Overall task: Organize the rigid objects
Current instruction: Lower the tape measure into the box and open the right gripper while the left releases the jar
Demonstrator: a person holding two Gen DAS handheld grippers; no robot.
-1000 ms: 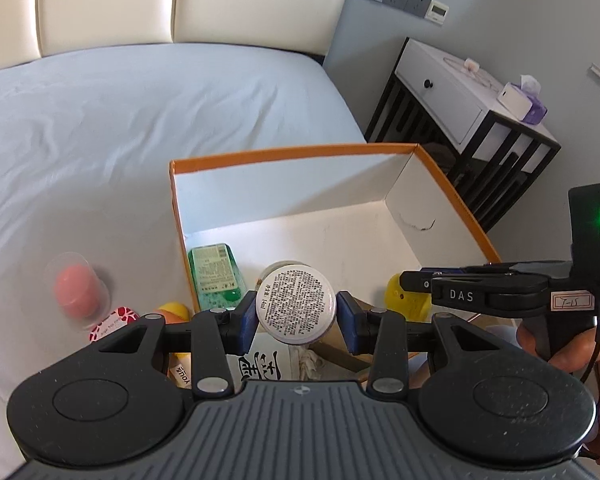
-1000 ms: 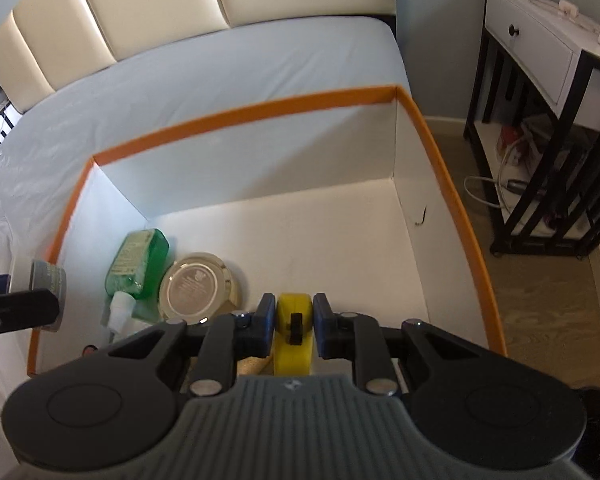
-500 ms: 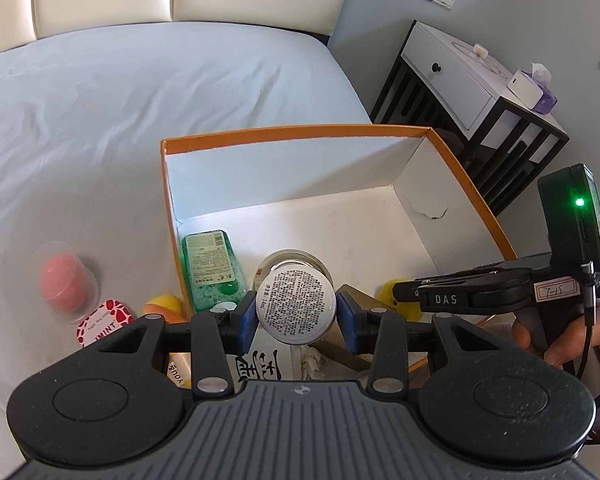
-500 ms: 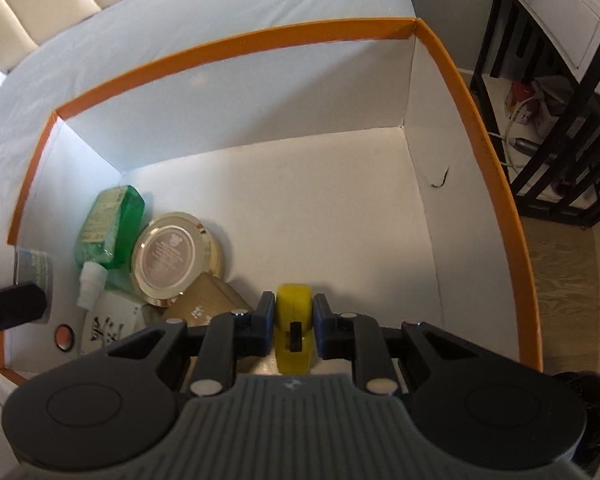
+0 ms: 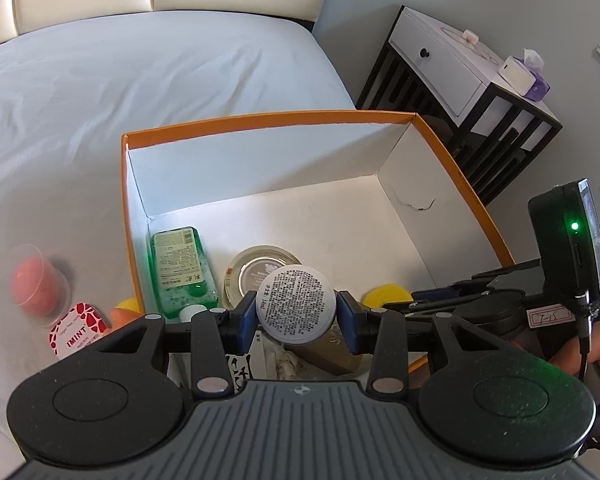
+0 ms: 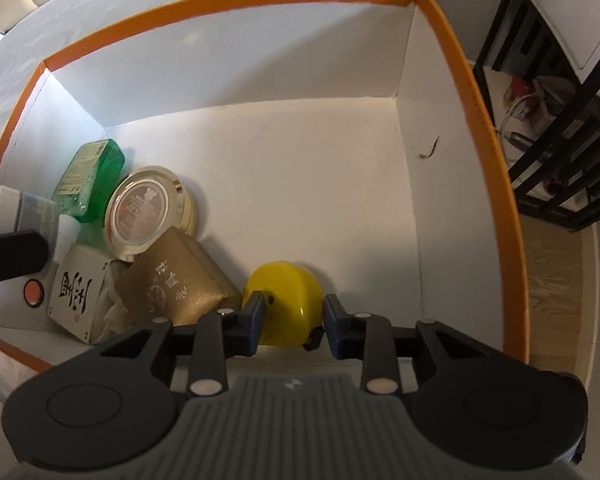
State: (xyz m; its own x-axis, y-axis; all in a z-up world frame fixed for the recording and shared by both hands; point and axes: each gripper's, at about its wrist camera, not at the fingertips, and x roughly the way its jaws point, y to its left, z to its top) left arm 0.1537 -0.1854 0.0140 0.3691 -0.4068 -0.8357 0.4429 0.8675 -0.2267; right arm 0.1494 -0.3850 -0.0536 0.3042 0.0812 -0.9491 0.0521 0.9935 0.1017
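Note:
An orange-rimmed white box (image 5: 260, 120) sits on the bed. My left gripper (image 5: 296, 316) is shut on a round white jar (image 5: 296, 304) and holds it above the box's near left corner. In the right wrist view my right gripper (image 6: 292, 320) is low inside the box (image 6: 220, 12), and its jaws are opening. A yellow rounded object (image 6: 284, 292) rests on the box floor between them, with a gap on its right side. A green bottle (image 6: 88, 180), a round gold tin (image 6: 144, 208), a gold packet (image 6: 176, 284) and a white carton (image 6: 80, 292) lie at the left.
On the sheet left of the box lie a pink item in a clear cup (image 5: 36, 284), a red-and-white mint tin (image 5: 78, 330) and a yellow-orange item (image 5: 126, 308). A black-and-white nightstand (image 5: 460, 60) stands beyond the bed. A hand (image 5: 592, 344) holds the right gripper's handle.
The right gripper sank toward the box floor and tipped downward, and its jaws spread off the yellow object. The left gripper, jar still in it, drifted slightly closer over the box.

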